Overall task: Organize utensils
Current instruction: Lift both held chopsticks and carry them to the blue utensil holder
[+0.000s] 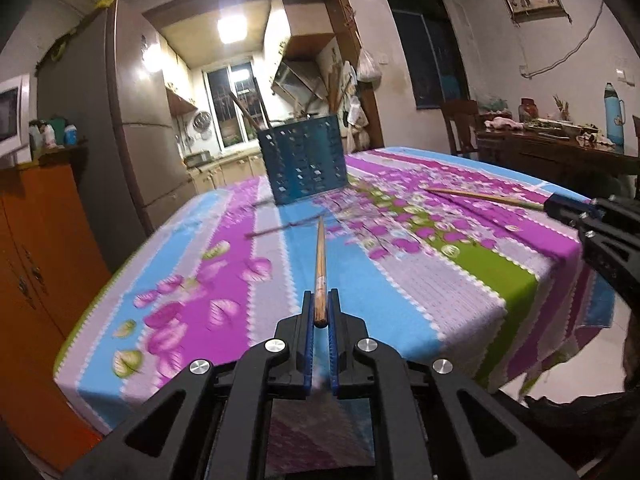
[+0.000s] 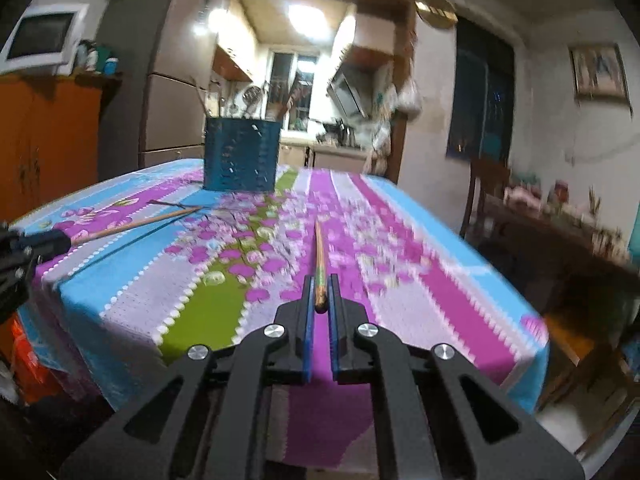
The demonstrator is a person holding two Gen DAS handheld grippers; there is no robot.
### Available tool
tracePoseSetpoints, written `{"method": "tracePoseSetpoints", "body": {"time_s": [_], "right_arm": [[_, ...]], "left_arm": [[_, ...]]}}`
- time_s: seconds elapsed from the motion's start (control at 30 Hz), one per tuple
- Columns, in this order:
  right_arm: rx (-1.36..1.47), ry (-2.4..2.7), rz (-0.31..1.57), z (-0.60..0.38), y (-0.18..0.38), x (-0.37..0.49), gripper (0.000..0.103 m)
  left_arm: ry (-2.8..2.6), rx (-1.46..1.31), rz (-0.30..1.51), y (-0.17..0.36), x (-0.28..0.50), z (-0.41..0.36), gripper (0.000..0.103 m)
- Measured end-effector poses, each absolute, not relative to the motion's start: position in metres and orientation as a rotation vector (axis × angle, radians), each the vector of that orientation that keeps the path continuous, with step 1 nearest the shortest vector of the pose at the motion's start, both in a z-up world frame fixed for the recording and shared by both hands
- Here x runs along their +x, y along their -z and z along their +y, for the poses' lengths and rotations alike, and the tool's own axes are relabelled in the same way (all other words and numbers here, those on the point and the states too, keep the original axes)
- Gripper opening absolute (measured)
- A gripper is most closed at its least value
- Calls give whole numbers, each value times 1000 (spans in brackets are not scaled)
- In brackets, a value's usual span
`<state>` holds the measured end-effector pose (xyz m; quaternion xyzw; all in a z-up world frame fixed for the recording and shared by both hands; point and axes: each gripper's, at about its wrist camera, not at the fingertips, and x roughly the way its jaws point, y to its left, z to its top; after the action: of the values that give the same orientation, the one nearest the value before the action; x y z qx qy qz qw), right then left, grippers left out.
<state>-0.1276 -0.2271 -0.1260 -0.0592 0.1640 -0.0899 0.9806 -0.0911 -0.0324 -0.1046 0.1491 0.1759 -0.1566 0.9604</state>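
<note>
Chopsticks point(image 1: 320, 268) point(image 2: 319, 264) are being pinched, one per claw point(image 1: 321, 312) point(image 2: 320, 300), tips pointing ahead toward the blue holder point(image 1: 303, 160) for dropping in.

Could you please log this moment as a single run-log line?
left tongs: shut on chopstick | right tongs: shut on second chopstick | blue holder: upright on tablecloth, utensils inside | both chopsticks airborne, pointing toward holder

L jaws pinch one wooden chopstick point(image 1: 320, 268) at its thick end, tip pointing fwd and held above the bench; R jaws pinch a 2nd chopstick point(image 2: 319, 264) the same way. A blue perforated utensil holder point(image 1: 303, 159) stands upright at the bench's far end w/ a few sticks leaning inside.
</note>
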Motion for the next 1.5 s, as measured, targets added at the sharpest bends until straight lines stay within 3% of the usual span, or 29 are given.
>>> {"method": "tracePoseSetpoints", "body": {"time_s": [0.57,1.1,1.5], "right_arm": [[-198,85,128,-218,41,-110,5],[-118,-32,75,-238,-49,-50,5],[8,-150,141,-245,-76,-17,5]], "left_arm": [[353,240,256,18,-72,-15,8],[444,153,318,-75,10,-3,8],[411,163,326,-109,36,-8,8]]}}
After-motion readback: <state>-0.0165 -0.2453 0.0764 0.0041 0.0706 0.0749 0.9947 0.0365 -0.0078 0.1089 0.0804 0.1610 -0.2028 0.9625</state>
